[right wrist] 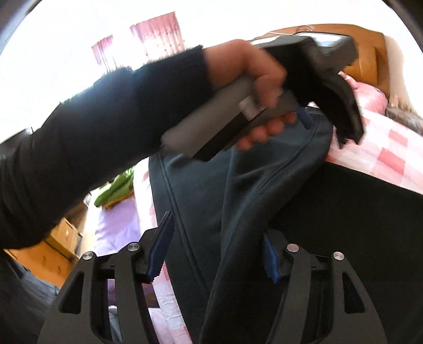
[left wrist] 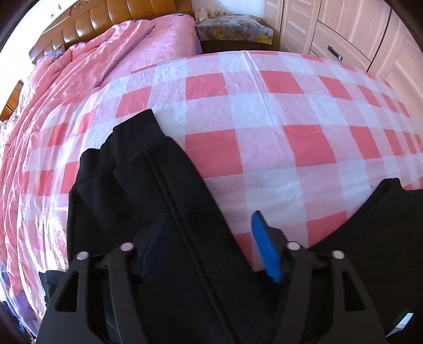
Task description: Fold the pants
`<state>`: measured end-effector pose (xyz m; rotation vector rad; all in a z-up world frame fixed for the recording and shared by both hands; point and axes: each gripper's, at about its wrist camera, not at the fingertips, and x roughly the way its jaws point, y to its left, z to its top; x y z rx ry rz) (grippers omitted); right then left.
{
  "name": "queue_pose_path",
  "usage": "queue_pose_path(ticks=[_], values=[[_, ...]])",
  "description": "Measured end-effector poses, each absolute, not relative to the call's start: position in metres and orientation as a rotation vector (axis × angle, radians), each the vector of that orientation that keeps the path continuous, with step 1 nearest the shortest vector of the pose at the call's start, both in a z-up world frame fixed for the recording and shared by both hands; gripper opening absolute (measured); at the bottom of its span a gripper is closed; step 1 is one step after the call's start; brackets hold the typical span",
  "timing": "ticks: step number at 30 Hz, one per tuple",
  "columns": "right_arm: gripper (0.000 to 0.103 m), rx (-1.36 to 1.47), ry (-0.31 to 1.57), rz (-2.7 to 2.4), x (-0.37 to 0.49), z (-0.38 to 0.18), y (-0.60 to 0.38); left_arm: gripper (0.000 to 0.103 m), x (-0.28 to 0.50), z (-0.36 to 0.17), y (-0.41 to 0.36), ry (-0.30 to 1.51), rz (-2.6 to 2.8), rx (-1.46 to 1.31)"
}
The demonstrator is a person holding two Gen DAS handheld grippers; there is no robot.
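Black fabric fills the lower half of both wrist views: the pants (left wrist: 164,190) lie on a bed under a pink-and-white checked sheet (left wrist: 264,111), one leg running up the left wrist view to a ribbed cuff (left wrist: 134,137) that rests flat on the sheet. No brand, label or readable writing shows on the pants, the sheet or the tools.

The left tongs (left wrist: 211,243) point steeply down onto that leg. Their jaws stand partly spread with the cloth running up between them; one blue pad (left wrist: 267,251) sits over bare sheet just beside the leg's edge, the other is dark against the fabric. Whether the pads press the cloth cannot be told.

In the right wrist view the right tongs (right wrist: 214,251) straddle a raised fold of the pants (right wrist: 238,190), the blue pads close on either side (the right pad seems to touch the cloth, the left one stands just apart from it). A firm pinch cannot be told there either.

Ahead of them, a hand (right wrist: 253,87) in a dark sleeve (right wrist: 111,113) grips the handle of the other tool above the fabric. A pink quilt (left wrist: 79,79) and a brown padded headboard (left wrist: 111,18) lie beyond.
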<state>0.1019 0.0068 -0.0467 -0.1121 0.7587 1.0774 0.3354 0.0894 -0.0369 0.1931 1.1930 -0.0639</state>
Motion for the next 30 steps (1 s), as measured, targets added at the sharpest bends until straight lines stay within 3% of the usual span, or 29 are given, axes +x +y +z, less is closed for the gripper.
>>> queue_pose_path(ticks=[2,3,6,12,16,23,25,27,30], values=[[0.060,-0.125,0.749,1.075,0.099,-0.047,0.011,0.059,0.337,-0.044,0.081,1.221,-0.030,0.265],[0.060,-0.126,0.747,1.077,0.098,-0.048,0.011,0.037,0.337,-0.048,0.078,1.233,-0.016,0.300],[0.060,-0.113,0.752,1.072,0.099,-0.050,0.013,0.007,0.333,-0.051,0.082,1.223,0.022,0.340],[0.060,-0.099,0.745,1.090,0.096,-0.049,0.006,0.006,0.259,0.015,0.137,0.904,0.096,0.209],[0.061,-0.117,0.751,1.102,0.094,-0.049,0.009,0.006,0.186,0.029,0.199,0.813,0.200,0.077],[0.061,-0.215,0.783,1.105,0.088,-0.055,0.023,0.007,0.078,-0.014,0.265,0.815,0.321,-0.094],[0.061,-0.247,0.798,1.098,0.087,-0.057,0.027,0.010,0.065,-0.040,0.280,0.856,0.325,-0.163],[0.061,-0.274,0.812,1.090,0.086,-0.060,0.030,0.019,0.055,-0.057,0.289,0.863,0.326,-0.207],[0.061,-0.296,0.834,1.083,0.087,-0.063,0.034,0.023,0.044,-0.064,0.298,0.852,0.326,-0.244]])
